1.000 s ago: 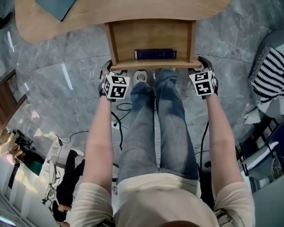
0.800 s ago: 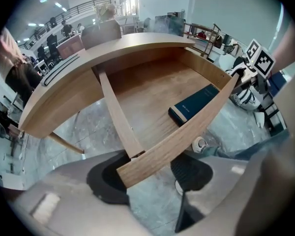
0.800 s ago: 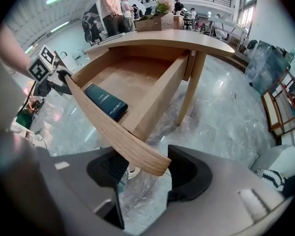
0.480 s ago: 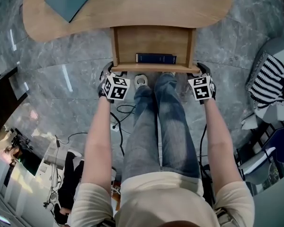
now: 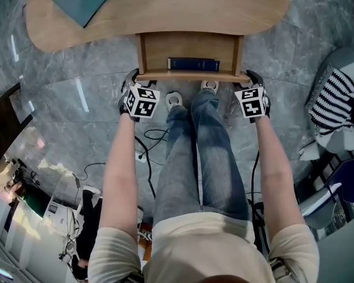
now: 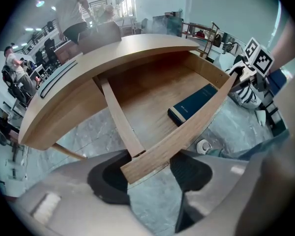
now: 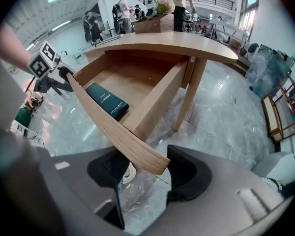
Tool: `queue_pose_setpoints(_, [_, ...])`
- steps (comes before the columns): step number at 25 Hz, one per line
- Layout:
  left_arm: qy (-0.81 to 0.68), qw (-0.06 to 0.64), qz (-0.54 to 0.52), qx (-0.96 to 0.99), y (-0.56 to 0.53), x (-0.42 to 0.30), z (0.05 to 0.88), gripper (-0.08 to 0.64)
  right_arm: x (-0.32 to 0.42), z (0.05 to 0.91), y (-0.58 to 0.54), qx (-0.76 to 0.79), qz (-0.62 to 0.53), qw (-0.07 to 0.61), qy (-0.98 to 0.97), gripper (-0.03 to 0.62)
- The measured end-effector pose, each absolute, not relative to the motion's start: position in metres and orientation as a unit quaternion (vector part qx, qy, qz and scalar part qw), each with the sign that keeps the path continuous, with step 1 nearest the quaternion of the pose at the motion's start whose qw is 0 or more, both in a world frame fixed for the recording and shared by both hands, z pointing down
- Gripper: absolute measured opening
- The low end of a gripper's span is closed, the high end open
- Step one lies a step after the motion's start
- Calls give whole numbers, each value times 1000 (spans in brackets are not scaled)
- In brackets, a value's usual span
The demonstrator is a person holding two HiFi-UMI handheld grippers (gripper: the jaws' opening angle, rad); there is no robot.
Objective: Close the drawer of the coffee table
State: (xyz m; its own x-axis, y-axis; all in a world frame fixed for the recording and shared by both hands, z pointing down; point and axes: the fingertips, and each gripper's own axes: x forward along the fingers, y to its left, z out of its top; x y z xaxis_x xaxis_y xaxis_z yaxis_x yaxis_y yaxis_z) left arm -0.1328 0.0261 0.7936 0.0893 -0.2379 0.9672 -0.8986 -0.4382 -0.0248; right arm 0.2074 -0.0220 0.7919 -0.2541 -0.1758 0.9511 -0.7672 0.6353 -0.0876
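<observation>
The light wood coffee table (image 5: 183, 5) has its drawer (image 5: 189, 49) pulled out toward me, with a dark blue book (image 5: 193, 64) lying against the drawer front (image 5: 192, 75). My left gripper (image 5: 135, 77) straddles the left end of that front panel (image 6: 187, 132), and the board fills the gap between its pads. At the other end, my right gripper (image 5: 248, 77) is shut on the panel (image 7: 103, 122) the same way. The book (image 6: 191, 103) also shows inside the drawer in the right gripper view (image 7: 107, 101). Both grippers point steeply down.
A teal notebook (image 5: 81, 0) lies on the tabletop's left part. My legs and a white shoe (image 5: 174, 101) stand right below the drawer front. A striped cloth (image 5: 336, 93) lies on a chair at the right, and cables (image 5: 150, 140) trail over the grey marble floor.
The drawer has slid partly into the table, so less of it sticks out. Both grippers have moved toward the table with the front panel.
</observation>
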Motion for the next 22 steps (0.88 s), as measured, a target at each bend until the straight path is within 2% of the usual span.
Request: queue_pose_setpoints(22, [-432, 304, 518, 672, -27, -140, 789, 242, 200, 786, -75, 321, 261, 514, -751, 232])
